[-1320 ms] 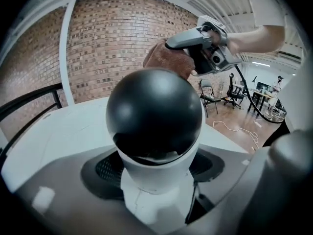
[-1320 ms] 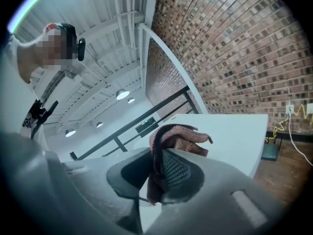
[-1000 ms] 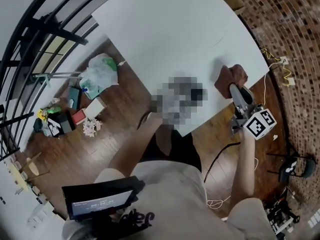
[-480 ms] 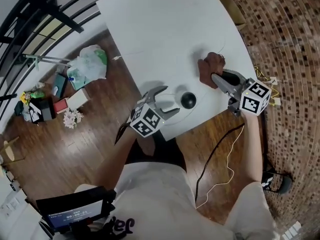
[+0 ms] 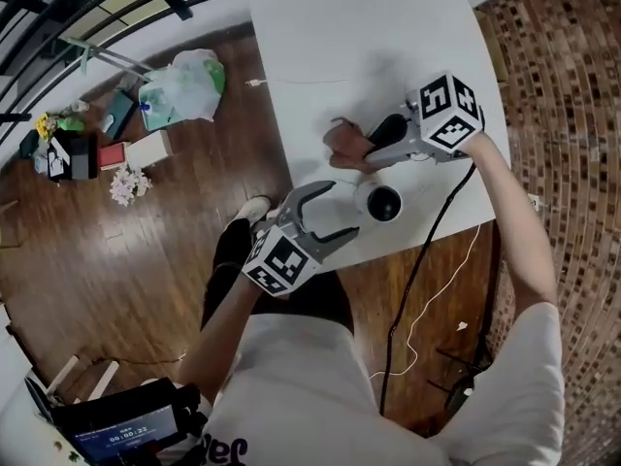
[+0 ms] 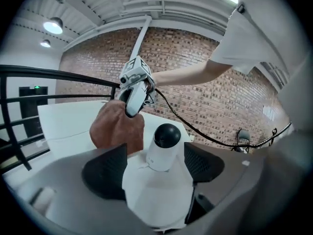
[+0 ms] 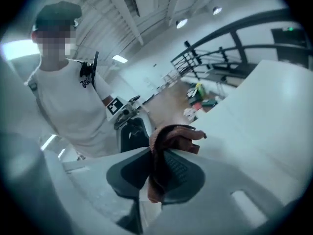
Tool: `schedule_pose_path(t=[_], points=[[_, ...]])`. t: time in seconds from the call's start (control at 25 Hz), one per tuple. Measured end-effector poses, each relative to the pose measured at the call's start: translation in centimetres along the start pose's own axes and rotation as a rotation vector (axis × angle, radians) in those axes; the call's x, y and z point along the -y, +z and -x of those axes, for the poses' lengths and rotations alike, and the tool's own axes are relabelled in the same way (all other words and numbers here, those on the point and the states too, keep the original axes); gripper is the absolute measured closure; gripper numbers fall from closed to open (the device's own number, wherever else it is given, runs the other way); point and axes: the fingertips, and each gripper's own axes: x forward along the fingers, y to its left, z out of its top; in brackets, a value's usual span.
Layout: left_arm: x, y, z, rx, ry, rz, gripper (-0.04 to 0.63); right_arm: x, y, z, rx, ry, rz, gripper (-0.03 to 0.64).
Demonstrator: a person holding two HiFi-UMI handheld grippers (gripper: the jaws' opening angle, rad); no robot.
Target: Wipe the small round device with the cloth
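- Two claws meet near the edge of a white bench (image 5: 340,37), each held in one of the person's hands.
- The left claw (image 5: 343,208) has its fingers spread and is closing. The small round device (image 5: 380,203) stands between them, and a gap shows on each side, so neither pad presses on it.
- In the left gripper view the device (image 6: 164,146) stands upright on the bench (image 6: 63,121) just ahead of the left claw (image 6: 154,165). It has a white body with a black dome on top.
- The right claw (image 5: 372,144) is pinching the brown cloth (image 5: 344,146). In the right gripper view the folds of the cloth (image 7: 171,136) are squeezed between the two dark pads of the right claw (image 7: 159,173) and bunch out past their tips.
- The cloth (image 6: 115,129) hangs from the right claw's tips down to the bench, just beyond the left claw's left finger and close beside the device. Whether cloth and device touch cannot be told.
- A black cable (image 5: 427,250) runs from the right claw back past the bench edge, over the wooden floor (image 5: 126,260).
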Motion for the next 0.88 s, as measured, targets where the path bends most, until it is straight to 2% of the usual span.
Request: schedule_pose_path(t=[0.24, 0.32, 0.4, 0.56, 0.68, 0.88], points=[[-1.5, -3.2, 2.5, -0.009, 0.118, 0.057, 0.207, -3.7, -2.0, -6.9, -0.385, 0.41, 0.081, 0.572], [-2.1, -4.2, 3.3, -0.008, 0.16, 0.084, 0.207, -5.0, -3.2, -8.1, -0.479, 0.518, 0.101, 0.572], [-2.2, -5.2, 3.7, -0.006, 0.193, 0.108, 0.207, -5.8, -4.8, -8.9, -0.544, 0.584, 0.12, 0.572], [-2.5, -6.4, 4.3, -0.007, 0.223, 0.137, 0.207, -5.5, -6.1, -9.4, -0.558, 0.592, 0.114, 0.572], [-2.2, -5.0, 4.7, 0.026, 0.202, 0.134, 0.207, -4.3, -5.3, -8.7, -0.47, 0.538, 0.066, 0.572], [-0.3, -0.7, 3.4, 0.093, 0.102, 0.102, 0.207, -1.6, -5.4, -5.8, -0.283, 0.381, -0.036, 0.572]])
